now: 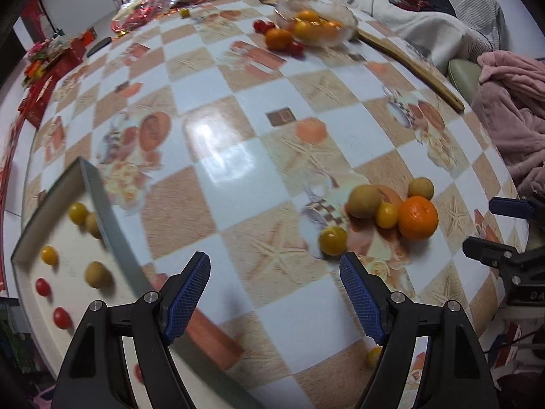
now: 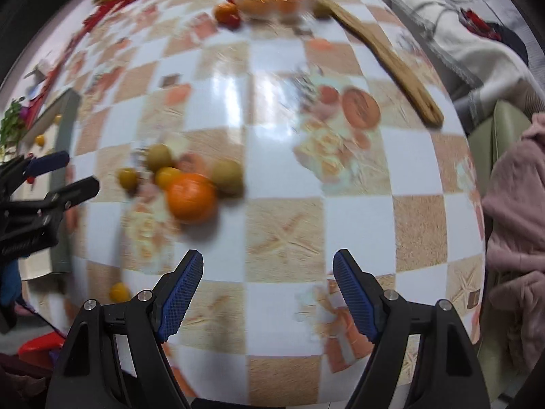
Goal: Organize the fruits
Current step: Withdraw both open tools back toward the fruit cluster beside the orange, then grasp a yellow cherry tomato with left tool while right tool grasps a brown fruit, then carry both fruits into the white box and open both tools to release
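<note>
Spatula [image 1: 408,64] beside fruit bowl [image 1: 344,39]

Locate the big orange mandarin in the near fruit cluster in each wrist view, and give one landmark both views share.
Left wrist view: the mandarin sits lower right, at the right end of the cluster, ahead and right of the open left gripper.
Right wrist view: the mandarin sits left of centre, nearest fruit of the cluster, ahead and left of the open right gripper.
Shared landmark: the wooden spatula by the table's right edge.
</note>
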Demonstrator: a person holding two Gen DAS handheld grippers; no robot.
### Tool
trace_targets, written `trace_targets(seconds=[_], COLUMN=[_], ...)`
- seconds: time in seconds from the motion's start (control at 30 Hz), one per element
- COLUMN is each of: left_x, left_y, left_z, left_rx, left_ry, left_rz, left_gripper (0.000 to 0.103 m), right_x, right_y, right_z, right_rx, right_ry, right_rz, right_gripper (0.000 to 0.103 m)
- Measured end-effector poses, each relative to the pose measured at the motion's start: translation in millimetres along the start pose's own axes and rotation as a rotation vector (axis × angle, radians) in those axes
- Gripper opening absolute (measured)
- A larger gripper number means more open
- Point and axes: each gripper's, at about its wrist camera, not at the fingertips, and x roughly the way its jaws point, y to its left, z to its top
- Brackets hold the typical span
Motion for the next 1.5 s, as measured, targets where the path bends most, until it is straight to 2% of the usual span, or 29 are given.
trace_targets(seconds=[0.1,0.2,0.4,0.67,0.77,0.9,0.97,1.03,1.07,1.1,1.13,1.2,1.37,1.5], left_x=[9.5,17.9,26.2,31.5,32.0,32.7,32.3,31.3,30.6,29.4,28.6,26.1,22.9,14.6], left_y=[-10.5,-19.4,-21.5,-16.5,-15.9,-18.0,-21.4,-26.0,-28.5,-32.5,-35.6,-41.4,-21.8,-1.7], left_z=[1.5,2.2,7.0,9.0,8.3,9.7,11.4,13.0,13.5,13.3,13.2,11.4,11.8,9.6], left_rx=[0.014,0.032,0.023,0.018,0.006,-0.001,0.007,0.022,0.029,0.040,0.050,0.061,-0.073,-0.163], left_ry=[0.005,0.009,0.002,0.015,0.014,0.012,0.008,0.003,0.001,-0.001,-0.004,-0.003,0.014,0.003], left_rz=[-0.005,-0.001,0.024,0.025,0.037,0.043,0.045,0.036,0.034,0.031,0.015,0.003,-0.105,-0.144], left_gripper=[0.080,0.080,0.080,0.079,0.075,0.075,0.070,0.057,0.054,0.046,0.033,0.023,0.023,0.023], right_x=[10.4,18.1,25.5,33.8,36.3,36.7,36.9,35.9,35.8,35.6,35.6,34.4,29.9,22.6], right_y=[-6.3,-5.7,9.5,25.2,28.4,26.3,24.1,22.0,21.6,21.0,20.3,17.7,13.9,11.8], right_z=[3.3,10.5,27.9,46.1,50.6,54.8,56.1,55.2,55.8,55.6,56.2,56.7,57.5,59.1], right_rx=[-0.014,-0.054,-0.208,-0.350,-0.362,-0.338,-0.322,-0.310,-0.301,-0.294,-0.281,-0.251,-0.192,-0.162], right_ry=[-0.002,-0.014,-0.057,-0.085,-0.086,-0.079,-0.078,-0.077,-0.077,-0.075,-0.072,-0.067,-0.057,-0.062], right_rz=[0.009,0.032,0.053,0.124,0.113,0.102,0.103,0.107,0.110,0.114,0.121,0.138,0.164,0.174], right_gripper=[0.070,0.065,0.060,0.056,0.048,0.031,0.028,0.027,0.027,0.027,0.027,0.027,0.027,0.027])
